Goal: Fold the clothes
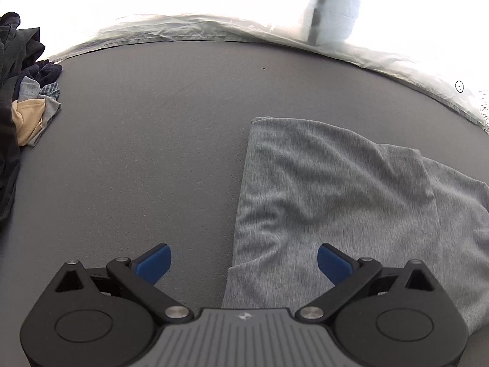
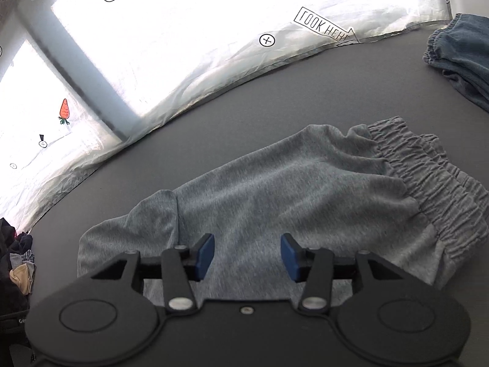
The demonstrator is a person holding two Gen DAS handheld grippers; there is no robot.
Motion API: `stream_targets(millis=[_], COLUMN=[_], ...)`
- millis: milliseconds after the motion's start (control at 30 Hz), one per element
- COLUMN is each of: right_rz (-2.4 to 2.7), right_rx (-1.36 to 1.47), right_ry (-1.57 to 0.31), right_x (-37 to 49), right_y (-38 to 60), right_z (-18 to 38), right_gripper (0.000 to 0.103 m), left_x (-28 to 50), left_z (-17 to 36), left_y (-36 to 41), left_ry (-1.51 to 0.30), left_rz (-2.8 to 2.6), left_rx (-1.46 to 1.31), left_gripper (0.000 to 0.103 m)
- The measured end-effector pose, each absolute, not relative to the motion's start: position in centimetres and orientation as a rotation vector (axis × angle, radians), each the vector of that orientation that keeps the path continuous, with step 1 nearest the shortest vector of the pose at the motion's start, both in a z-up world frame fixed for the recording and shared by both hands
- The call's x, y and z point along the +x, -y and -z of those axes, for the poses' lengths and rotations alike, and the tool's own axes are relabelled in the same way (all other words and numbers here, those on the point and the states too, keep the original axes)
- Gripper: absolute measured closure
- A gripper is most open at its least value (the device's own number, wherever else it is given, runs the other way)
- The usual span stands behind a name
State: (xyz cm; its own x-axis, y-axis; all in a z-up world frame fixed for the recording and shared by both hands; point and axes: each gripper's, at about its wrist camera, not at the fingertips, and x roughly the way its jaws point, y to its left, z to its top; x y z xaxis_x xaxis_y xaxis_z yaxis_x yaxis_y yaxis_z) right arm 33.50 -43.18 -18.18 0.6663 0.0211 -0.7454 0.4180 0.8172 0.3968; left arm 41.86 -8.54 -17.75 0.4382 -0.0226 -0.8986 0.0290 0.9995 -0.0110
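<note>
Grey shorts (image 2: 290,192) with a gathered elastic waistband (image 2: 434,177) lie folded on the dark grey table; the left wrist view shows the same grey shorts (image 1: 336,189) at the right. My left gripper (image 1: 244,260) hangs wide open above the garment's left edge, its blue pads (image 1: 156,263) clear of the cloth. Over the middle of the shorts my right gripper (image 2: 247,257) stands partly open, with nothing pinched between its blue pads (image 2: 204,252).
A heap of unfolded clothes (image 1: 27,104) sits at the table's left edge, also seen as a heap of clothes (image 2: 18,263). Folded blue denim (image 2: 461,55) lies at the far right. A bright printed white sheet (image 2: 214,46) borders the table's far side.
</note>
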Motion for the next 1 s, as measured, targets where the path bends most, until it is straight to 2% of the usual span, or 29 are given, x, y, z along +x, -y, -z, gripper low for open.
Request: stream_targets(millis=[167, 433, 833, 900, 1000], right_rz=[0.415, 0.499, 0.409, 0.403, 0.406], right_rx=[0.688, 0.772, 0.81, 0.807, 0.787], right_ry=[-0.739, -0.717, -0.762, -0.759, -0.752], right_x=[26.5, 21.0, 26.7, 27.3, 27.5], right_y=[48.0, 53.3, 57.3, 57.3, 56.8], right_z=[17.7, 18.5, 22.0, 22.2, 22.2], right_gripper=[0.046, 0.043, 0.04, 0.034, 0.033], left_x=[38.2, 35.6, 39.3, 39.7, 40.2], left_z=[16.9, 18.6, 20.6, 21.0, 21.7], left_y=[11.4, 17.2, 22.1, 22.2, 22.0], left_ry=[-1.113, -1.164, -1.198, -1.213, -1.232], left_rz=[0.108, 0.163, 0.116, 0.11, 0.099], left_rx=[0.051, 0.147, 0.227, 0.243, 0.229], left_gripper=[0.002, 0.002, 0.002, 0.002, 0.0])
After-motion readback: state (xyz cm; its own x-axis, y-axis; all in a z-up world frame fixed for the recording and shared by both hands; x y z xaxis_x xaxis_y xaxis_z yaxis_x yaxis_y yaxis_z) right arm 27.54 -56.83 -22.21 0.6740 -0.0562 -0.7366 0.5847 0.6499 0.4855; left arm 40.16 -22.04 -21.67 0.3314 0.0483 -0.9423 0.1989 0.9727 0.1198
